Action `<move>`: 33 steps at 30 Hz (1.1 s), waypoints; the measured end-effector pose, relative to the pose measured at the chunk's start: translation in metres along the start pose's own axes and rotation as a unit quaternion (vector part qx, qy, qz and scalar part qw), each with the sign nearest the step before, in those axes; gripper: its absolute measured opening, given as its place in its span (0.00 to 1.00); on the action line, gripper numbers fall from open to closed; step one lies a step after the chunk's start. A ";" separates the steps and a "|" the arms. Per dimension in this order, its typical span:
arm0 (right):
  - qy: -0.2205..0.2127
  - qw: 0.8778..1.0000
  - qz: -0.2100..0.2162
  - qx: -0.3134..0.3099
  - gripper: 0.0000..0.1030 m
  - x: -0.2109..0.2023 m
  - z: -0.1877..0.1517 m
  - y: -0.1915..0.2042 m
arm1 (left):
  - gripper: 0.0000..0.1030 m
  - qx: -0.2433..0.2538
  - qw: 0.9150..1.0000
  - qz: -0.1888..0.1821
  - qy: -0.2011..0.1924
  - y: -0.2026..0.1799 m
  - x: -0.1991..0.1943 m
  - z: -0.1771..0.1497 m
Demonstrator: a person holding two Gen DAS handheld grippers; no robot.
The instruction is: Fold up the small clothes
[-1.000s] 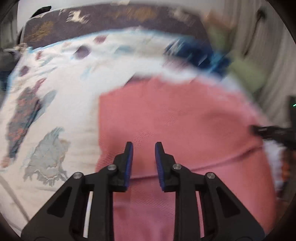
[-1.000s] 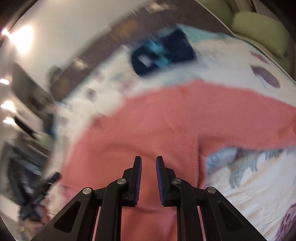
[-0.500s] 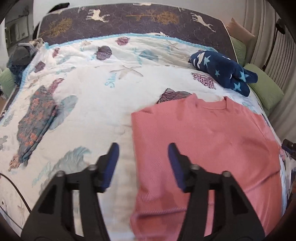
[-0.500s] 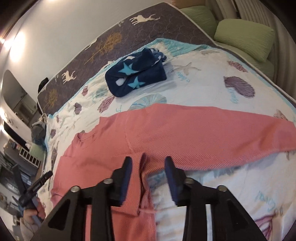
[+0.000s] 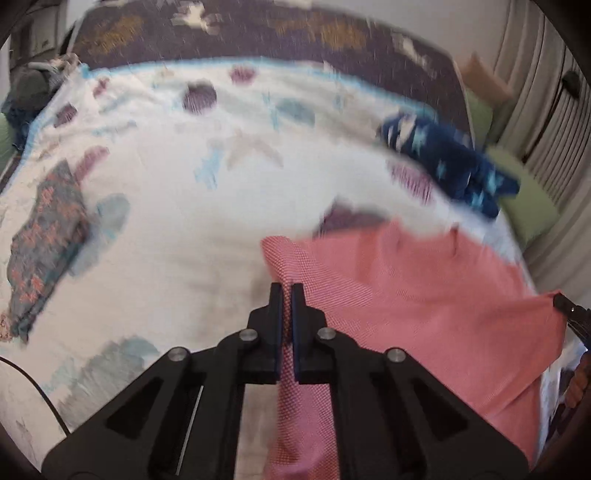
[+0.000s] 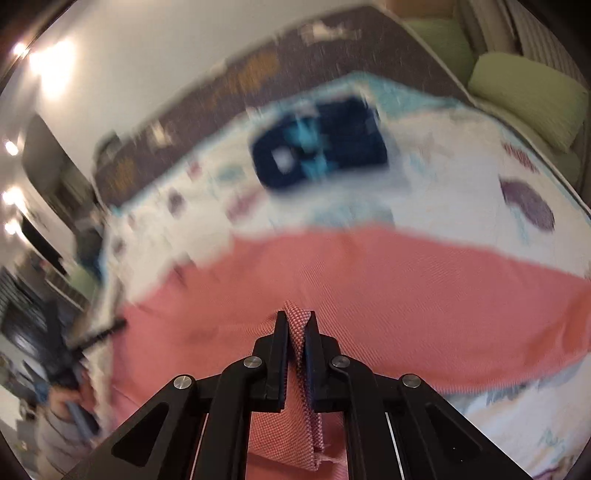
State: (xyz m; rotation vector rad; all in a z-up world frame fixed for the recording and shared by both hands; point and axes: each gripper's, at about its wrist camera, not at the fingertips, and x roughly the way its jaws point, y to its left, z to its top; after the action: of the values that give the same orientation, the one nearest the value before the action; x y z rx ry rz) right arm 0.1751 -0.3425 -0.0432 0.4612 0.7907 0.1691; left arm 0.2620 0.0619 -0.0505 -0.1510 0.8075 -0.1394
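A pink knit sweater lies spread on the sea-print bedspread. My left gripper is shut on its left edge, and a strip of the knit runs down between the pads. That corner is lifted off the bed. In the right wrist view the sweater stretches across the middle. My right gripper is shut on a bunched fold of it, which sticks up between the fingertips. The right gripper's tip shows at the sweater's far right edge in the left wrist view.
A folded navy star-print garment lies beyond the sweater near the headboard. A grey floral garment lies at the bed's left. Green pillows sit along the right side. A black cable crosses the near left corner.
Half a second ago both grippers stood open over the sweater's edges. Now both are shut on the pink knit and have raised it a little. Both views are blurred by motion.
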 end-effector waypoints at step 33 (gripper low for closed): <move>-0.075 0.870 -0.219 0.435 0.51 -0.080 -0.054 -0.239 | 0.28 0.177 0.979 -0.082 0.053 -0.147 0.022 -0.072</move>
State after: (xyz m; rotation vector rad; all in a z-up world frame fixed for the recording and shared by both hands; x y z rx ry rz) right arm 0.0749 -0.5620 -0.1342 1.1119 0.7695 -0.6776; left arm 0.2148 -0.0925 -0.0876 0.1275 0.8627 -0.4474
